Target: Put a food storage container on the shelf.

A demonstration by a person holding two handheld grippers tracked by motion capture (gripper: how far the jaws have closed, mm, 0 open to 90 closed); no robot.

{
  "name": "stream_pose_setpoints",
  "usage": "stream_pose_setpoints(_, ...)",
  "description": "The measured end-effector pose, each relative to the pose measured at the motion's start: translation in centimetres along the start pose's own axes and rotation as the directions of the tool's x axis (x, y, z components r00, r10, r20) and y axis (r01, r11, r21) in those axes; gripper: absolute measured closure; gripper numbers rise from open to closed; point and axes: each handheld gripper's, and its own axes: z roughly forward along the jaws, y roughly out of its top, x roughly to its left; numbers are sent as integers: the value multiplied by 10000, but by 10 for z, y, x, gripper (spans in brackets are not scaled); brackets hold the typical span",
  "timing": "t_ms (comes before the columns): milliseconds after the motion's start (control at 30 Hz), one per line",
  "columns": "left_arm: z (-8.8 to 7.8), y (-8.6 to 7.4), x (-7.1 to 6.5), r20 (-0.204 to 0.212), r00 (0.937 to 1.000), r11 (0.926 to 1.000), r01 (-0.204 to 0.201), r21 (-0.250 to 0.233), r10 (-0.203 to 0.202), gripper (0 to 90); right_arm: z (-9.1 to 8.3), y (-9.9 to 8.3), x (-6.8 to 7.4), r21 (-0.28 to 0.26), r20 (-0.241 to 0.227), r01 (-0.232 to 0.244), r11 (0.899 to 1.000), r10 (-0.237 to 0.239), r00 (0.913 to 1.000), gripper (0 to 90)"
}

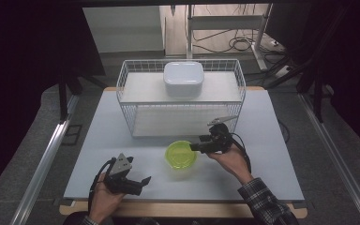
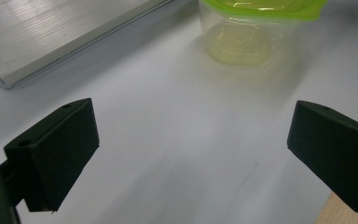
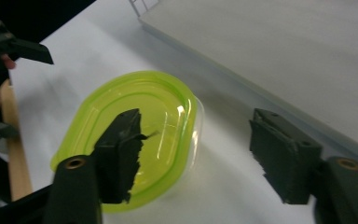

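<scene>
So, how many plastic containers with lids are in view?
2: the clear plastic container with a green lid on the white table, and the white lidded plastic box on the wire rack's top shelf.

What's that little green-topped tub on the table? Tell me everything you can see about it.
The tub is a small container of clear, plastic-looking material with a translucent lime-green lid closed on top. It is rounded, between oval and square, and its lid has a raised rim. It stands upright on the white table, just in front of the wire basket. It looks empty, though that is hard to tell. The right gripper hovers over its edge, jaws apart, and nothing appears to touch it except the table.
</scene>
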Motion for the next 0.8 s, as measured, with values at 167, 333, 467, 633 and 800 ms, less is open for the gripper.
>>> stream_pose_setpoints(167,0,0,0,14,10000,10000,-24,-37,24,17,11,4,-10,298,-697,-734,9969,753,9947,475)
stream_pose_setpoints(333,0,0,-1,24,10000,10000,-60,-36,60,17,20,4,-19,587,-1183,-1271,9901,1333,9840,549)
stream_pose_setpoints(467,0,0,-1,40,9999,9999,-112,-3,112,18,25,2,-22,830,-1384,-1445,9860,1550,9782,603)
stream_pose_setpoints(633,1,0,-2,41,9999,9999,-154,39,154,18,27,0,-26,1117,-1746,-1970,9740,2144,9610,723)
stream_pose_setpoints(800,1,0,-3,29,9998,9998,-182,67,181,18,26,-1,-26,1237,-1918,-2176,9682,2385,9520,796)
